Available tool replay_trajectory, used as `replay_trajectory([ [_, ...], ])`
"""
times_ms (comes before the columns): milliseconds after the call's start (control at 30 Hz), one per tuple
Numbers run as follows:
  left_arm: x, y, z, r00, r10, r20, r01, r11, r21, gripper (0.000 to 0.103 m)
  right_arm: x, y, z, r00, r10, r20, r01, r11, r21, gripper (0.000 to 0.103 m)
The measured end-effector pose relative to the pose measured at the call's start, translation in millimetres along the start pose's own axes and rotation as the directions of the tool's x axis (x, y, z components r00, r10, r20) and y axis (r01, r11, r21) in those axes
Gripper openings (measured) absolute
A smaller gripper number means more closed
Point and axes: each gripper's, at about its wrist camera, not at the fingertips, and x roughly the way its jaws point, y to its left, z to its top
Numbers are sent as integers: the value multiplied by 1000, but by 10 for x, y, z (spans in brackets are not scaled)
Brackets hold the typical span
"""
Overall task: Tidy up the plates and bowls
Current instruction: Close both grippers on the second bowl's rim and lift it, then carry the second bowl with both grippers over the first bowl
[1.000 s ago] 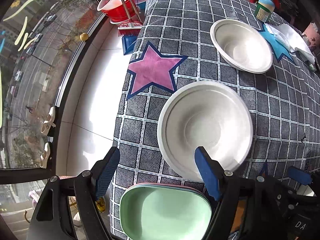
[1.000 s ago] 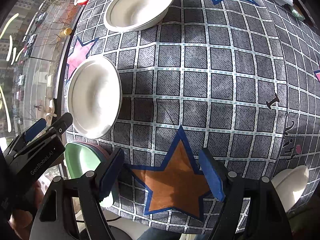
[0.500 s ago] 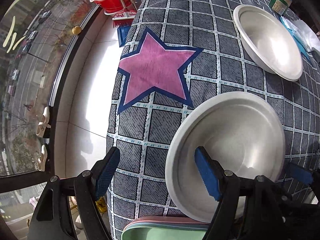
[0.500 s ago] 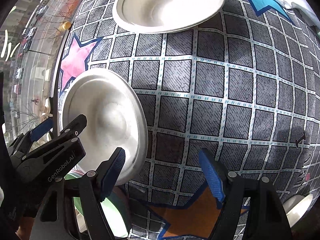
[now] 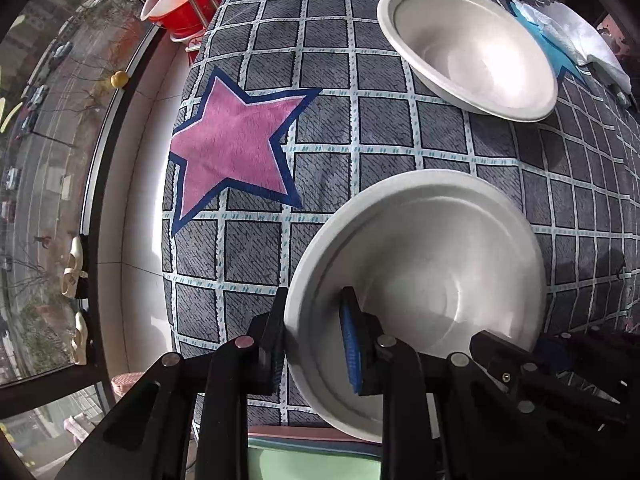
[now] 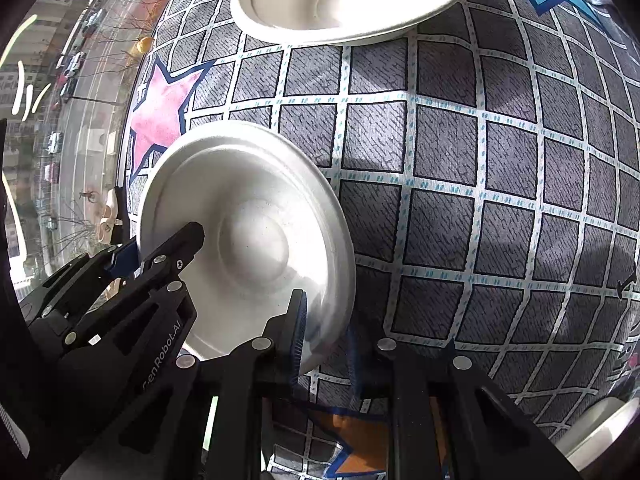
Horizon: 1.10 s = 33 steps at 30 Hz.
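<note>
Between the left gripper's [image 5: 316, 344] jaws sits the near rim of a white bowl [image 5: 432, 272], one blue pad inside the bowl, the other finger outside against its wall: the jaws are closed on it. The right gripper [image 6: 324, 340] clamps the same bowl's [image 6: 256, 232] rim on its opposite side, jaws closed with the rim between them. The bowl stands tilted above the checked cloth [image 5: 360, 120]. Ahead of both pairs of jaws, well apart, a second white bowl [image 5: 468, 48] rests on the cloth. Just below the left jaws lies a green tray [image 5: 312, 464] with a pink edge. A pink star [image 5: 236, 148] lies ahead-left of the left jaws.
</note>
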Motion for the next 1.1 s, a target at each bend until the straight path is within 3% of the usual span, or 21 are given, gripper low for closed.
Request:
replay_trajectory([
  [233, -81, -505, -170, 1000, -26, -10, 27, 994, 105, 27, -163, -425, -344, 999, -35, 9, 35, 999, 8, 21],
  [467, -150, -948, -547, 1000, -13, -19, 17, 974, 226, 27, -191, -877, -792, 999, -54, -9, 54, 996, 76, 22],
  [900, -160, -1122, -1321, 994, -35, -100, 63, 955, 289, 29, -123, -1148, -1730, 995, -83, -54, 86, 995, 56, 22],
  [1100, -173, -1143, -1499, 992, -32, -125, 70, 947, 312, 30, -58, -1142, -2080, 993, -90, -71, 93, 995, 45, 22],
])
